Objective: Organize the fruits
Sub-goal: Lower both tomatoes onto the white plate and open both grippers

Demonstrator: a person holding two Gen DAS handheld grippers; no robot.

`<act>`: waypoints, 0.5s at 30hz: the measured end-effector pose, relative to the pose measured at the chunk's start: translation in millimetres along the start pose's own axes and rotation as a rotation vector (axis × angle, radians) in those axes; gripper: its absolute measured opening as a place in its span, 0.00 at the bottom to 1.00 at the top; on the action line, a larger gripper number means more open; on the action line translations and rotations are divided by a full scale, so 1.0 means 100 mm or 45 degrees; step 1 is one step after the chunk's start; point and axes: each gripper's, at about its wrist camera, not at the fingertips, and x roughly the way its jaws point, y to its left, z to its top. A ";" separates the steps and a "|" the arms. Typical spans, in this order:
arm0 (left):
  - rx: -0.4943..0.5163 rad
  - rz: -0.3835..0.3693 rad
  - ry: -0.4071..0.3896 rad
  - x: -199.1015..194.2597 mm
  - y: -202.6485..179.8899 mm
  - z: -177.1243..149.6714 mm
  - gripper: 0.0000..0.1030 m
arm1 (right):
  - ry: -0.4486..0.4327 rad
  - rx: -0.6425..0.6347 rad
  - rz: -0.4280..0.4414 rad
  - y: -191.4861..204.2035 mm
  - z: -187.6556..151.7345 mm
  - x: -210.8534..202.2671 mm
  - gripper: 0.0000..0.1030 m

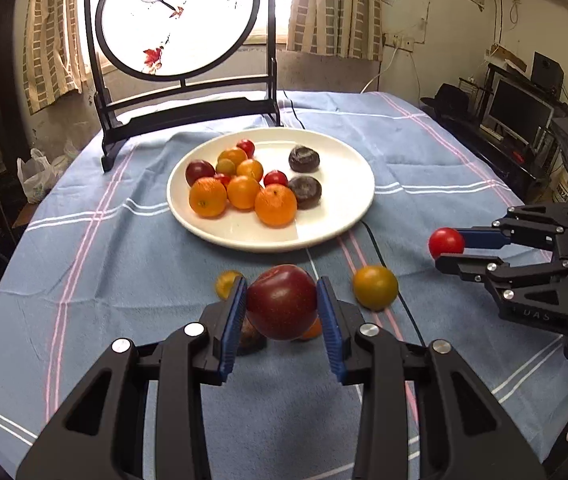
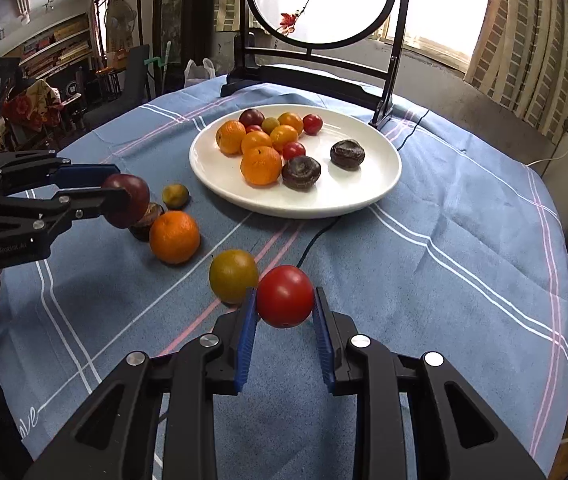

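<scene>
Round dark plum point(image 1: 282, 302) shows no long axis.

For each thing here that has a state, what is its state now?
left claw: shut on dark red plum
right claw: shut on red tomato
white plate: holds fruits, part bare
orange: lying on cloth, outside plate

Each camera sits behind its own tool, looks close down past it, and both share the plate point(image 1: 270, 242) ahead.
</scene>
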 end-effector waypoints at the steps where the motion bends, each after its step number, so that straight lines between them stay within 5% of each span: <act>1: 0.003 0.015 -0.016 -0.01 0.02 0.07 0.34 | -0.015 0.004 -0.003 -0.01 0.05 -0.01 0.27; 9: 0.015 0.115 -0.102 0.15 0.10 0.60 0.34 | -0.146 0.067 0.000 -0.11 0.56 -0.05 0.27; 15: -0.013 0.137 -0.067 0.48 0.15 0.75 0.34 | -0.175 0.132 -0.006 -0.21 0.87 0.17 0.27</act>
